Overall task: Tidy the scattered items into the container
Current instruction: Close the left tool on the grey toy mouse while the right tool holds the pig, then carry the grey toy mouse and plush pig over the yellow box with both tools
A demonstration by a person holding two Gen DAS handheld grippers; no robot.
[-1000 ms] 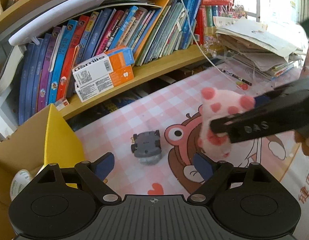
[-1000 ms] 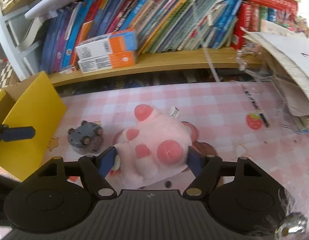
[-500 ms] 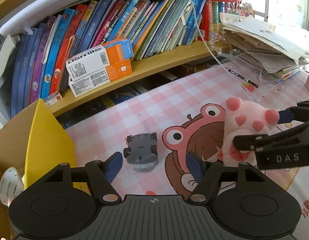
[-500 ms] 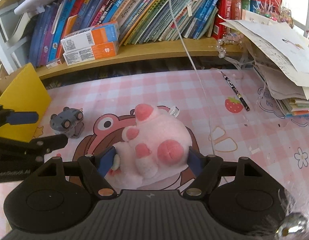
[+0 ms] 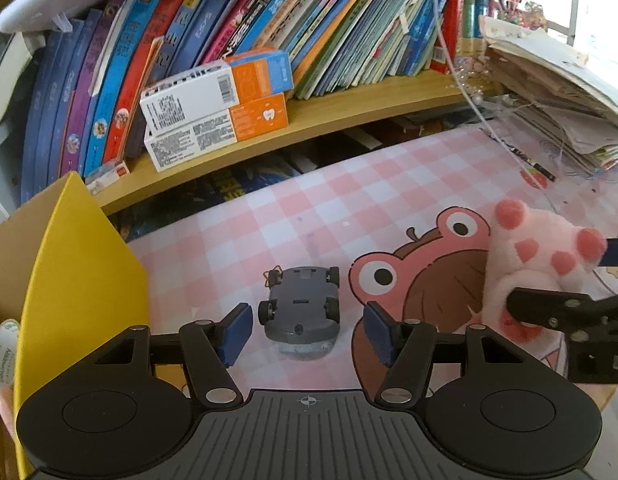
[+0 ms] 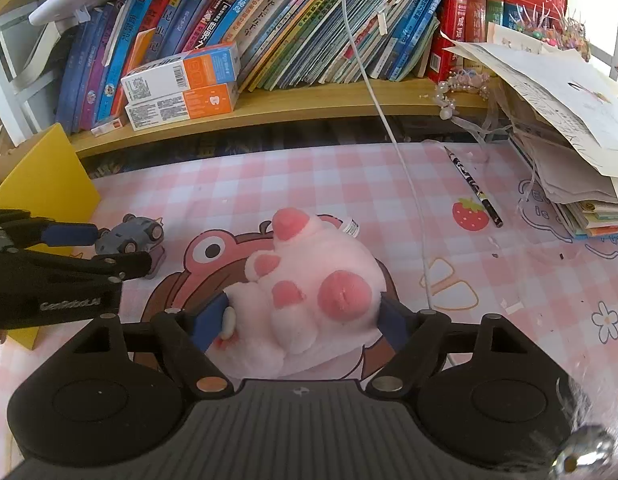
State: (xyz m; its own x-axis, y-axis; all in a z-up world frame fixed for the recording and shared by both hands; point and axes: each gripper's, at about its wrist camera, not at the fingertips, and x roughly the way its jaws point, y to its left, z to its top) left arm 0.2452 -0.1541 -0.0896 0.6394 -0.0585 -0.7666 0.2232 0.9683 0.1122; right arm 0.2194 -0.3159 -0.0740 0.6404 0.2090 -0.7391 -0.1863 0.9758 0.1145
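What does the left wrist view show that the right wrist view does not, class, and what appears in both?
Only the left wrist view shows the underside of the grey toy car lying between the open left gripper, and a white roll behind the yellow box. Only the right wrist view shows the pencil beside the strawberry print, and the plush's white tag. Both show the pink plush toy held in the right gripper, the toy car, the yellow box and the bookshelf.

L tongs (image 5: 305, 334) open w/ grey toy car (image 5: 301, 314) upside down btwn pads. Yellow box (image 5: 81, 272) left. R tongs (image 5: 565, 280) far right, clamping pink plush (image 5: 537, 264).
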